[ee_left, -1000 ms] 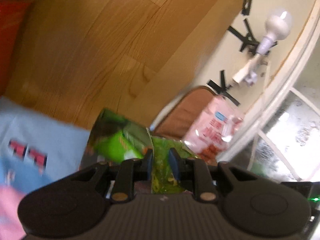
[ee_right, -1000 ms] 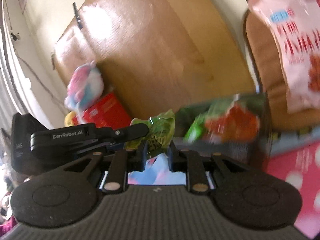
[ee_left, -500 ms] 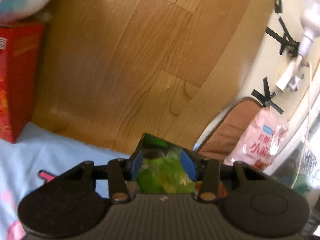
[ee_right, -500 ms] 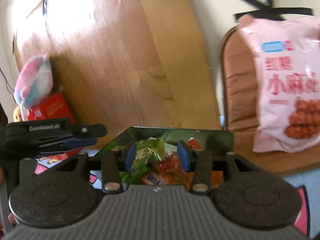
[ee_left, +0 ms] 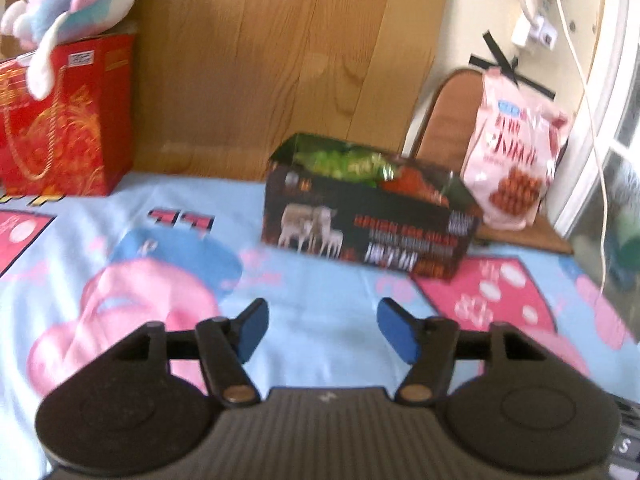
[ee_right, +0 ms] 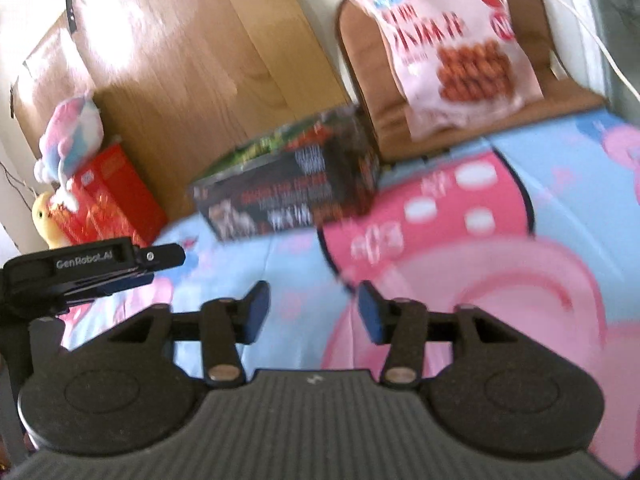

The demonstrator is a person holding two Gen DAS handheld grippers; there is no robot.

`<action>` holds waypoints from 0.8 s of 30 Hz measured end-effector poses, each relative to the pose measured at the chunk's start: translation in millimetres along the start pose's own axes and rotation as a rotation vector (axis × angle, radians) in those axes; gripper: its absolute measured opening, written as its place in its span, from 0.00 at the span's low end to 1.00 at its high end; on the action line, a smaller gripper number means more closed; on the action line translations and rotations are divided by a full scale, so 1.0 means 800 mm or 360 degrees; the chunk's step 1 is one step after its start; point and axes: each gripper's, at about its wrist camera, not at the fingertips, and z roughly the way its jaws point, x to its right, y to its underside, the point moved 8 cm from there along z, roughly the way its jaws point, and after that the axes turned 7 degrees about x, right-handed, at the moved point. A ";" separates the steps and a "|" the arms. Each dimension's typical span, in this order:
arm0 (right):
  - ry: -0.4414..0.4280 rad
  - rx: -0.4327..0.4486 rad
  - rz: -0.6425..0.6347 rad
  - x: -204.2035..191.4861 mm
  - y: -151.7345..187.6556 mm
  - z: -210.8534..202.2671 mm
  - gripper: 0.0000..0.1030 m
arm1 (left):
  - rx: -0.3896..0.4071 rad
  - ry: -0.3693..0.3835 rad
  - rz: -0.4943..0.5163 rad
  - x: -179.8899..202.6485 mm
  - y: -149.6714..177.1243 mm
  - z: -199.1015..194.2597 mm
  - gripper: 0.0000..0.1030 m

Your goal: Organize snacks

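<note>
Two grippers, the left gripper point(ee_left: 322, 330) and the right gripper point(ee_right: 312, 312), have jaws opening with nothing between them, only the cartoon-print bedsheet point(ee_left: 320, 280) behind. Centre frame in both views sits the dark snack box point(ee_left: 368, 220), packed with green and red snack packets point(ee_left: 352, 164). Right of it, a pink snack bag point(ee_left: 516, 148) leans on a brown cushion point(ee_left: 452, 108).

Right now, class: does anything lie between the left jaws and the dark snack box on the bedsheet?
Nothing visible does. Between the left gripper, jaws opening and empty, and the snack box there is only bare cartoon-print sheet. The red box stands well off to one side.
</note>
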 end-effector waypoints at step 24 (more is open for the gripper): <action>-0.0002 -0.0038 -0.0128 -0.038 0.057 -0.035 0.83 | 0.0017 -0.0237 0.0104 -0.018 0.048 -0.054 1.00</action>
